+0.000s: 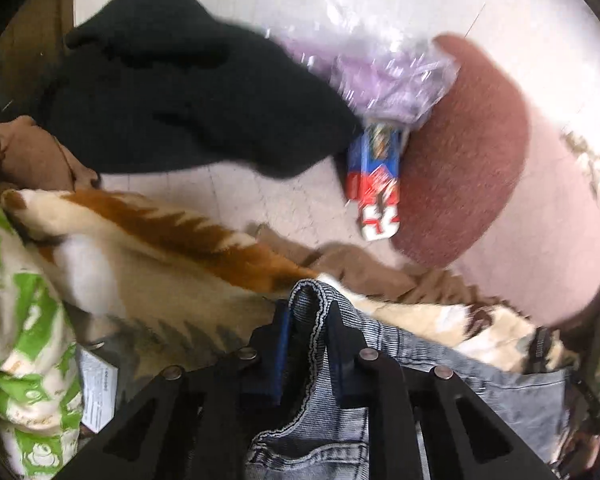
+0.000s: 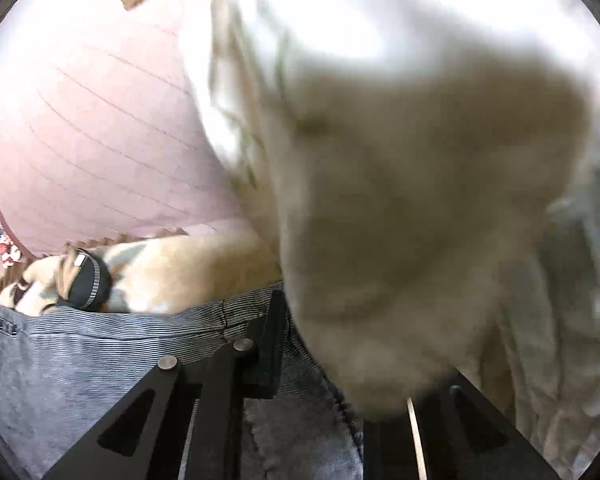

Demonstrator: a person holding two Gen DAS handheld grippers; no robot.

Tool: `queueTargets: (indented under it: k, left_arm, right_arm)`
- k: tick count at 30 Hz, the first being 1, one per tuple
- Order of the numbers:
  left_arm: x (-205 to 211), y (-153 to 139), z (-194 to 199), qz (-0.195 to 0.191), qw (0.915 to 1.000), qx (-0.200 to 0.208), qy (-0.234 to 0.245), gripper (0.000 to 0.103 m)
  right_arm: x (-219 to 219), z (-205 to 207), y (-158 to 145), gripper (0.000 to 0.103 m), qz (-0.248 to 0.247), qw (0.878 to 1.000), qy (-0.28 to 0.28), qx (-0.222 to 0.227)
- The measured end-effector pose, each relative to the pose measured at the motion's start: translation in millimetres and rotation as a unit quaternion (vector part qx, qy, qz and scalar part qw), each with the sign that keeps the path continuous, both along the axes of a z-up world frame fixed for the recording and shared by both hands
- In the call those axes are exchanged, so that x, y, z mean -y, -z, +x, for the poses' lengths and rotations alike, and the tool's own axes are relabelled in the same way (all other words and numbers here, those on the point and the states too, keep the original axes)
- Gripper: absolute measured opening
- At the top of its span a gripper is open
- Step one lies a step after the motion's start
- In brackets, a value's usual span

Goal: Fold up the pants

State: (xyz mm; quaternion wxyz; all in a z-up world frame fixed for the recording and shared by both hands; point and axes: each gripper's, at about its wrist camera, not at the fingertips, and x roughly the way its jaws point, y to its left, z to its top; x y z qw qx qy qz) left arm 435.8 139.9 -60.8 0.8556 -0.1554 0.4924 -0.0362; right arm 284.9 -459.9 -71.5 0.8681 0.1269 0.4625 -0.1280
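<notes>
Left gripper (image 1: 309, 320): jaws drawn close on a raised fold of the pants (image 1: 500, 392), grey-blue denim — we read this as a firm pinch on a stitched edge.

Right gripper (image 2: 320, 344): only the left finger shows, lying on the same denim (image 2: 80, 344); the other finger is hidden behind a blurred pale cloth (image 2: 420, 200) hanging right across the lens. We cannot tell whether this claw is open or closed, nor whether it holds anything.

The pants lie spread between the two grippers on a fleecy brown-and-cream blanket (image 1: 160, 240), which carries everything here.

Surroundings: a black garment (image 1: 180, 92) and a green-printed cloth (image 1: 28, 320) toward the blanket's left edge; a pink ball (image 2: 100, 140) and a red-and-blue packet (image 1: 376, 184) beyond its far edge.

Hazards, as we judge them:
- The pale cloth may be caught up with the denim, spoiling the fold.
- The right grip is unseen — a half-hold could let one corner drop.
- The soft blanket may bunch and drag under the pants, skewing the crease.
</notes>
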Motion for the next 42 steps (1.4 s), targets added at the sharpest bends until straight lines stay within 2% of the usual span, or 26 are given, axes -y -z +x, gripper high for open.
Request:
queueTargets:
  k: [2,6,9,11,12,17,22,27,31,34,37,39,40,42]
  left_arm:
    - [-6,-18,-11,-0.023,0.9995,0.020,0.003,0.018]
    - [-24,-55,-41,-0.071,0.9962,0.049,0.001,0.018]
    - [-34,-78,-69,-0.095,0.9931,0.069,0.007,0.018]
    - [-38,-90,-89,-0.100,0.9917,0.080,0.011,0.018]
    - [-42,-96,-104,-0.104,0.9907,0.086,0.013,0.018]
    - [-64,-108,-173,-0.122,0.9878,0.096,0.014,0.018]
    - [-84,-98,-255,-0.109,0.9887,0.102,0.017,0.018]
    - [-102,-63,-324,-0.111,0.9896,0.092,0.002,0.018]
    - [-112,-36,-353,-0.121,0.9898,0.072,-0.020,0.018]
    - [-120,-23,-362,-0.131,0.9880,0.073,-0.037,0.018]
    - [-124,-14,-365,-0.146,0.9856,0.066,-0.055,0.018]
    - [-124,-12,-370,-0.155,0.9833,0.068,-0.067,0.018]
    - [-125,-14,-374,-0.150,0.9836,0.072,-0.070,0.018]
    - [-123,-24,-381,-0.126,0.9851,0.087,-0.078,0.019]
  right_arm:
    - [9,-10,-19,0.017,0.006,1.000,-0.002,0.016]
    - [0,-50,-41,0.017,0.022,0.999,0.006,0.046]
    - [11,-73,-59,0.017,0.030,0.997,0.010,0.069]
    - [15,-89,-75,0.017,0.041,0.996,0.014,0.080]
    - [25,-90,-96,0.017,0.047,0.995,0.015,0.084]
    - [23,-152,-113,0.017,0.065,0.993,0.015,0.102]
    - [9,-212,-93,0.017,0.078,0.991,0.011,0.105]
    - [-4,-274,-71,0.017,0.097,0.991,0.006,0.092]
    - [-18,-301,-46,0.017,0.106,0.992,-0.001,0.062]
    - [-27,-313,-28,0.017,0.099,0.994,-0.011,0.035]
    - [-25,-319,-10,0.021,0.117,0.993,-0.012,0.005]
    - [-17,-326,-3,0.042,0.135,0.991,-0.006,-0.004]
    - [-14,-329,-1,0.047,0.143,0.990,-0.004,-0.005]
    - [-7,-334,-8,0.048,0.157,0.988,-0.005,0.011]
